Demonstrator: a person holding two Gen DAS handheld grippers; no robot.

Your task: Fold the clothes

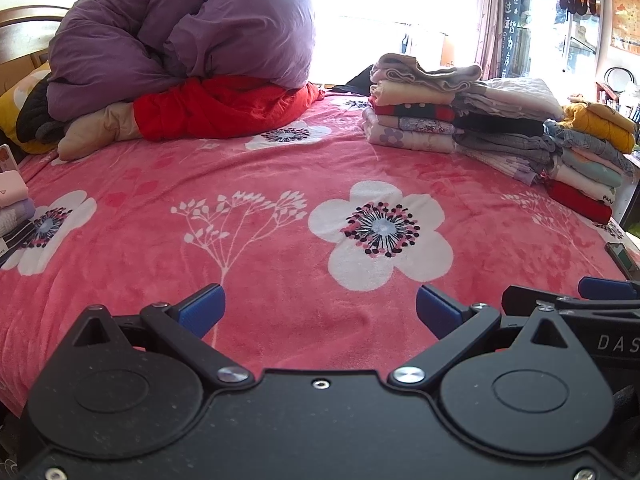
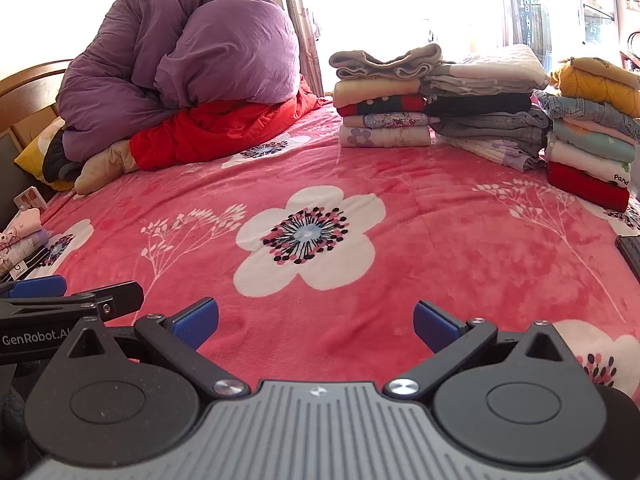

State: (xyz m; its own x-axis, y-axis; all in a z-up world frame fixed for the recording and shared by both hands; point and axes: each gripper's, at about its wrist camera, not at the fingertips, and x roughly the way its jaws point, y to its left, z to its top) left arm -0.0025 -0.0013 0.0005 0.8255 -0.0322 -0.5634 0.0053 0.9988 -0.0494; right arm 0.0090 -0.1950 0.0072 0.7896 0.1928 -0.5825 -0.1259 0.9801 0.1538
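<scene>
Folded stacks (image 2: 480,116) stand at the floral blanket's (image 2: 400,240) far right; blanket centre bare; no loose garment visible; left gripper (image 1: 320,312) and right gripper (image 2: 316,324) both spread, empty.

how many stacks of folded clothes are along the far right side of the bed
3. A left stack topped by a beige knit, a middle stack beside it with grey and black items, and a right stack topped by a yellow garment. Others may lie out of view.
</scene>
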